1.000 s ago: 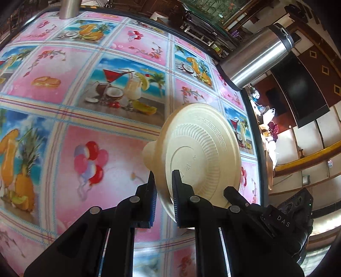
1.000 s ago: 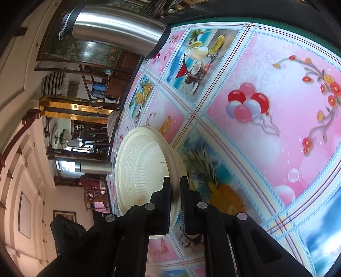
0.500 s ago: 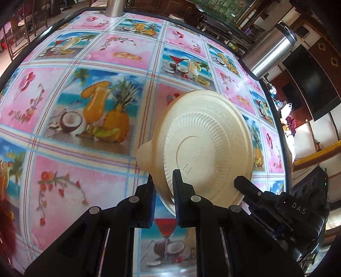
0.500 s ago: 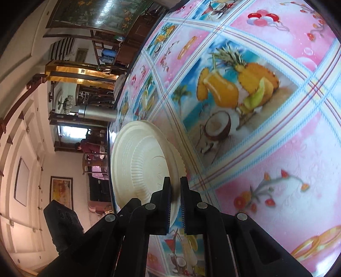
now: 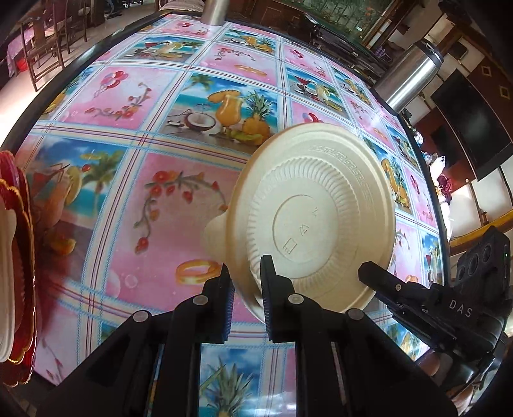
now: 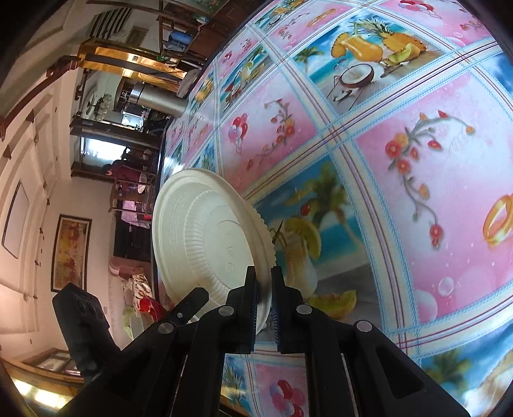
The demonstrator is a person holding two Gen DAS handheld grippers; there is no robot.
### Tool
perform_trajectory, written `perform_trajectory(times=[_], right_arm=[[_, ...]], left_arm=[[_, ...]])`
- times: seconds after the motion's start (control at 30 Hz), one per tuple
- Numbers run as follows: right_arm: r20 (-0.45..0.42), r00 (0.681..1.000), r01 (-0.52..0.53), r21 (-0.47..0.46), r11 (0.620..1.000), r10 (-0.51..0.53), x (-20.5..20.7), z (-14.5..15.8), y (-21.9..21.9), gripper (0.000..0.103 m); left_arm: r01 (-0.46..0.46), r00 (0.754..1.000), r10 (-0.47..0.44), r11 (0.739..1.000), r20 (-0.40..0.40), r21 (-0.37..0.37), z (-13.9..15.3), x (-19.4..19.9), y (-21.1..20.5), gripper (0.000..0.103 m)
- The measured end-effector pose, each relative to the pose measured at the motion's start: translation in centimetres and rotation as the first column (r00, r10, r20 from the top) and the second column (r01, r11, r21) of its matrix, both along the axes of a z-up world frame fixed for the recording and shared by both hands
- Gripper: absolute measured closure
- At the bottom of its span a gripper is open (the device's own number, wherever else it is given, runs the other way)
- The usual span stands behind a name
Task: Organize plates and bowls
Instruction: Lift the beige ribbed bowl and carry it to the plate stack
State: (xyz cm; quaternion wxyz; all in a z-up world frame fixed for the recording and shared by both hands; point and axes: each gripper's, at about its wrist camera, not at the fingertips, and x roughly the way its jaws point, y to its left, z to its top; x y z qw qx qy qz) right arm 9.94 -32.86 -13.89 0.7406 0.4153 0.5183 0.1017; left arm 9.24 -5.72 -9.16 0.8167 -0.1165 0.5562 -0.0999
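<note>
A cream disposable plate hangs tilted above the table with its ribbed underside facing the left wrist camera. A second cream piece with a scalloped rim lies against its far side. My left gripper is shut on the plate's near rim. My right gripper comes in from the right and meets the same rim. In the right wrist view the plate stands edge-on and my right gripper is shut on its rim, with the left gripper at lower left. A stack of red gold-edged plates under cream ones sits at the left edge.
The table wears a glossy cloth printed with pink and blue drink and flower squares. One steel flask stands at the far right edge, another at the far side. Chairs and dark furniture lie beyond the table.
Both grippers carried the plate across the table together, so the cloth pattern slid past beneath it. The red and cream plate stack came into the left wrist view at its left edge.
</note>
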Motion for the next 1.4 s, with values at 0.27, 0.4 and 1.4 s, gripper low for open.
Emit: perform_trajectory(times=[0.27,0.4,1.4], right_arm=[[0.013,0.998,-0.057,-0.046,0.997,0.057,-1.7,0.7,2.4,0.094],[0.018,0.997,-0.077,-0.067,0.995,0.078,-2.5,0.8,3.3,0.094],[0.023,0.975,-0.212,-0.194,0.958,0.221,-5.3,1.8,10.6,0.093]], left_arm=[[-0.002,0.999,0.001,1.000,0.037,0.029,-0.1,-3.0,1.6,0.087],[0.000,0.998,-0.003,0.999,0.057,0.048,-0.1,-4.2,2.1,0.087],[-0.045,0.986,0.021,0.989,0.167,0.144,-0.3,-9.4,6.6,0.084]])
